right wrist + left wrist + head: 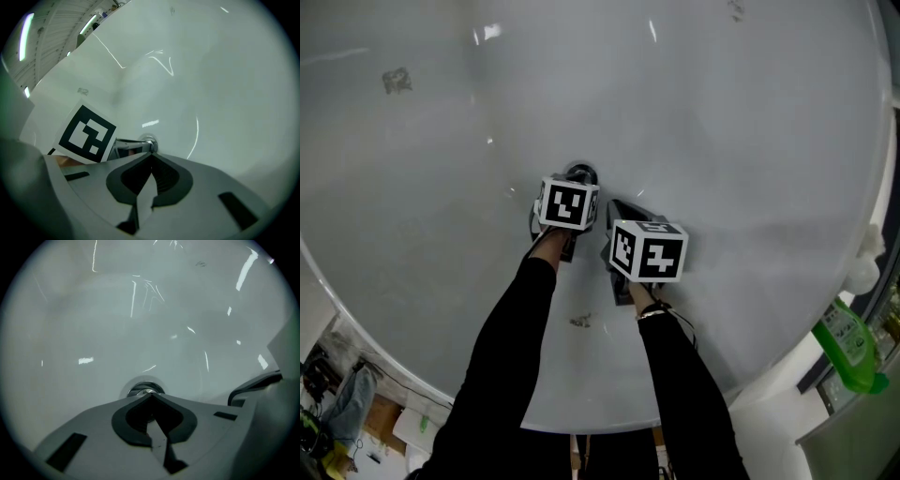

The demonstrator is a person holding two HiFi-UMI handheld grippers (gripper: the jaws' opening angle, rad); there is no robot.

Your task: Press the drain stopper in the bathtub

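Head view: a glossy white bathtub [722, 141] is shown, with a green bottle [848, 352] at right. The round chrome drain stopper [142, 389] is seen just past the left gripper [149, 398] and right gripper [151, 157], both pressed together.

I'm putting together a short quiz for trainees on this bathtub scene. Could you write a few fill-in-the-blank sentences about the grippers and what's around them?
1. The left gripper and the right gripper both have their jaws ____, with nothing between them.
2. In the head view, the gripper nearer the drain stopper is the ____ one.
3. The bottle standing outside the bathtub is ____ in colour.

Missing words: shut; left; green.
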